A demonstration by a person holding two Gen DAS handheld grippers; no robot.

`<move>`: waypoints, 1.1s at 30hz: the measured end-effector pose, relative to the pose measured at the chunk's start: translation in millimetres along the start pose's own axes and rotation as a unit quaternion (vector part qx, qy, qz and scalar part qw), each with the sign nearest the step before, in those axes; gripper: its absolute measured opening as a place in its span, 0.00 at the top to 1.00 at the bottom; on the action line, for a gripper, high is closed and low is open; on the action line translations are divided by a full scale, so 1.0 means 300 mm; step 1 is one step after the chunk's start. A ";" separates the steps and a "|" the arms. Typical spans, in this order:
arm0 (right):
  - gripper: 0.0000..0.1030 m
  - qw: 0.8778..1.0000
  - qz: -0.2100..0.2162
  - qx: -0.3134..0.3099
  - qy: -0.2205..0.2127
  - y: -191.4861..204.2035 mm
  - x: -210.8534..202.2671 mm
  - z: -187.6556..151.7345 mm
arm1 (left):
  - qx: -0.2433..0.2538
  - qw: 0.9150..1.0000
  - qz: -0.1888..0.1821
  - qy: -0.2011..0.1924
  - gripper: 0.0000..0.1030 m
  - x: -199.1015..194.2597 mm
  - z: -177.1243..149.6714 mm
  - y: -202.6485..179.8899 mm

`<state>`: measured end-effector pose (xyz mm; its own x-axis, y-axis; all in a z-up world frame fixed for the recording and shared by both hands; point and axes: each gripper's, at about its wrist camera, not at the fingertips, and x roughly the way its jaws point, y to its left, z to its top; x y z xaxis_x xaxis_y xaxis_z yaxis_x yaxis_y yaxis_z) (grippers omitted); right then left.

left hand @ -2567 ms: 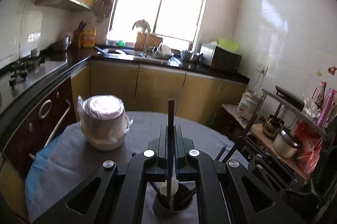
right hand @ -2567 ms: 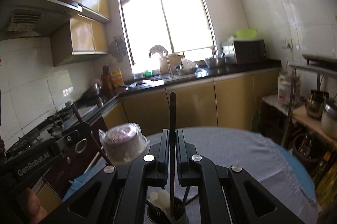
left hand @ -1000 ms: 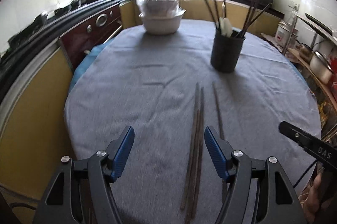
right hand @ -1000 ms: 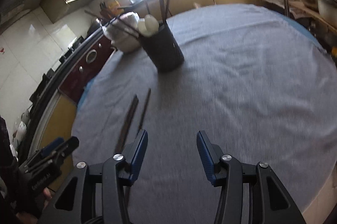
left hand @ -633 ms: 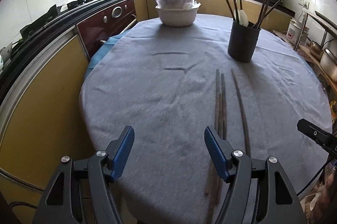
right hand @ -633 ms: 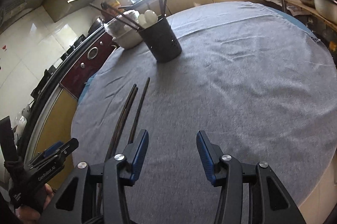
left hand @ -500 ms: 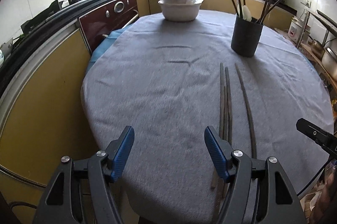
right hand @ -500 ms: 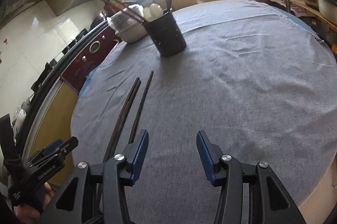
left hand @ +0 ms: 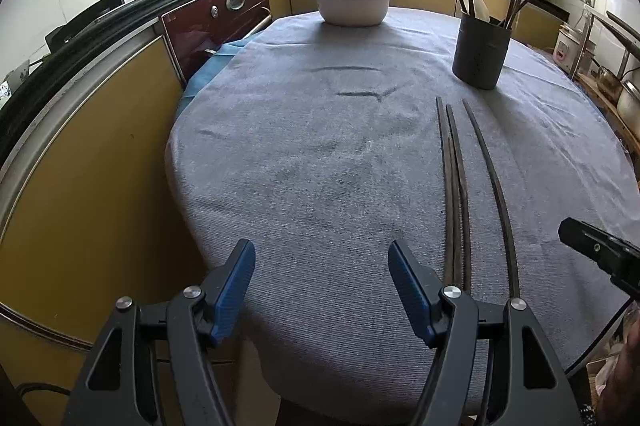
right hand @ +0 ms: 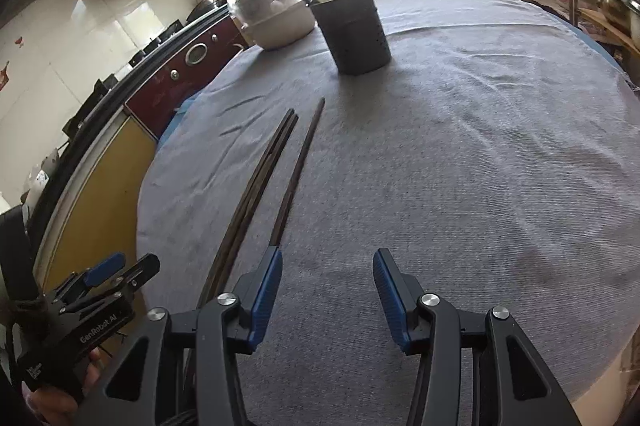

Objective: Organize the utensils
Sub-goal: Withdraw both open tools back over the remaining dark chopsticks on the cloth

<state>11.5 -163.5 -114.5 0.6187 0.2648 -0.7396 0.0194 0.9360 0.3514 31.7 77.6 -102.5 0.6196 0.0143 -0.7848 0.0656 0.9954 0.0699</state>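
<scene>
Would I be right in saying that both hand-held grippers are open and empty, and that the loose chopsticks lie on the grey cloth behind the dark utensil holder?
Not quite: the loose chopsticks lie in front of the dark utensil holder, on the near side, as the left wrist view shows. The rest holds: the left hand-held gripper and the right hand-held gripper are open and empty, and the chopsticks rest on the grey cloth.

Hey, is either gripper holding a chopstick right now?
No. The left gripper and right gripper both stand open with nothing between their pads, and the loose chopsticks lie flat on the grey tablecloth.
</scene>
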 end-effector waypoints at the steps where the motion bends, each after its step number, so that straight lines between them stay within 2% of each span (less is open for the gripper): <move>1: 0.51 1.000 -0.001 -0.003 0.000 0.005 0.000 -0.002 | 0.001 1.000 0.001 -0.001 0.32 0.000 0.000 0.000; 22: 0.51 1.000 -0.004 -0.015 0.000 0.017 0.000 -0.001 | 0.009 1.000 0.021 -0.009 0.32 0.000 -0.002 -0.003; 28: 0.51 1.000 -0.006 -0.021 0.006 0.022 0.012 0.047 | 0.018 0.999 0.027 -0.011 0.32 0.008 0.015 -0.009; 33: 0.51 0.999 -0.011 -0.018 0.036 0.039 0.065 0.131 | 0.027 0.999 0.028 -0.011 0.32 0.031 0.056 -0.018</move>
<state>54.6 -156.4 -102.2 0.5597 0.2581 -0.7875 0.0037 0.9495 0.3139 50.2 70.8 -100.0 0.6402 0.0682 -0.7652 0.0714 0.9865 0.1476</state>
